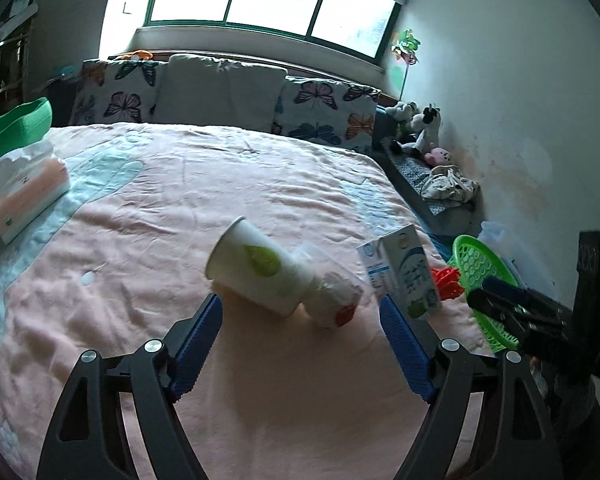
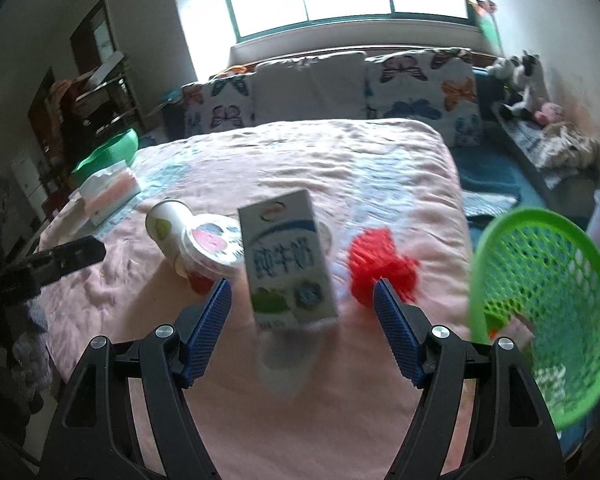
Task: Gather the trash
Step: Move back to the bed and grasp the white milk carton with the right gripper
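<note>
At centre frame we see our left gripper (image 1: pixel 300 308) with jaws apart, just before a tipped paper cup (image 1: pixel 256 272) on the pink bedspread (image 1: pixel 180 200).

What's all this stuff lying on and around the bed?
Paper cup: one, white with a green leaf, on its side mid-bed.
Plastic tub: one, clear with a printed lid, against the cup.
Milk carton: one, white and blue, upright.
Red mesh item: one, right of the carton.
Basket: one, green, at the bed's right edge.
Tissue pack: one, peach and white, far left.
Pillows: three, at the headboard.
Plush toys: several, by the wall.
Left gripper: open, empty.
Right gripper: open, empty.
</note>
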A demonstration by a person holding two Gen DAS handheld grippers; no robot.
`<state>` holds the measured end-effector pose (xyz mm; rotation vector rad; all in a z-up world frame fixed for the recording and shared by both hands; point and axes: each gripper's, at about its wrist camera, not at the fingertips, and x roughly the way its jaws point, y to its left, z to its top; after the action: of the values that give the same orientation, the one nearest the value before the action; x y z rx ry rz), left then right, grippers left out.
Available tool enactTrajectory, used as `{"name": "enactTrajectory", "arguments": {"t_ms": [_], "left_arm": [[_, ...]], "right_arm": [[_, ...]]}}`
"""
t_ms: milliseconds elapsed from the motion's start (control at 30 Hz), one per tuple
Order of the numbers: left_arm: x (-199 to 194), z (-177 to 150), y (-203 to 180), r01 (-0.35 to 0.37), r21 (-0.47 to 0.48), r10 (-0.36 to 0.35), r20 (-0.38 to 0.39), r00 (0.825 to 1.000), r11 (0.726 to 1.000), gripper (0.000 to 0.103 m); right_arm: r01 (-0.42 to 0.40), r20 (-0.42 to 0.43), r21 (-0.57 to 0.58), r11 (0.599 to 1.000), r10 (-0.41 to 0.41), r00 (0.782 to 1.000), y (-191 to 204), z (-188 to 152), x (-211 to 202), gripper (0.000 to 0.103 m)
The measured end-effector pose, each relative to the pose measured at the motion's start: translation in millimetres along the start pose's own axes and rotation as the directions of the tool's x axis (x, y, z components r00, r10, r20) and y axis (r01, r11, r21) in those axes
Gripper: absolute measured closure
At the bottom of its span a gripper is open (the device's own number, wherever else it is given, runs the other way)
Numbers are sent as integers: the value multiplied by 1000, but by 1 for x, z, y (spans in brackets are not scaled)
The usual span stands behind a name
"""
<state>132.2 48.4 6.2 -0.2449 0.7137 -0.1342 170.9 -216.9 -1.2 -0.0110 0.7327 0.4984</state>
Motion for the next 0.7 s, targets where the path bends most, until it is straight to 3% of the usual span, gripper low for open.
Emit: {"name": "enactTrajectory", "arguments": {"t_ms": [167, 700], "left_arm": [[-2, -3, 9, -12, -16, 12, 0, 1000, 1000, 25], [4, -4, 15, 3, 55, -2, -29, 1000, 998, 24]], "right_arm": [[-31, -33, -20, 999, 31, 999, 9, 16, 25, 29], [-6, -111, -100, 995, -5, 994, 16, 35, 80, 29]]}}
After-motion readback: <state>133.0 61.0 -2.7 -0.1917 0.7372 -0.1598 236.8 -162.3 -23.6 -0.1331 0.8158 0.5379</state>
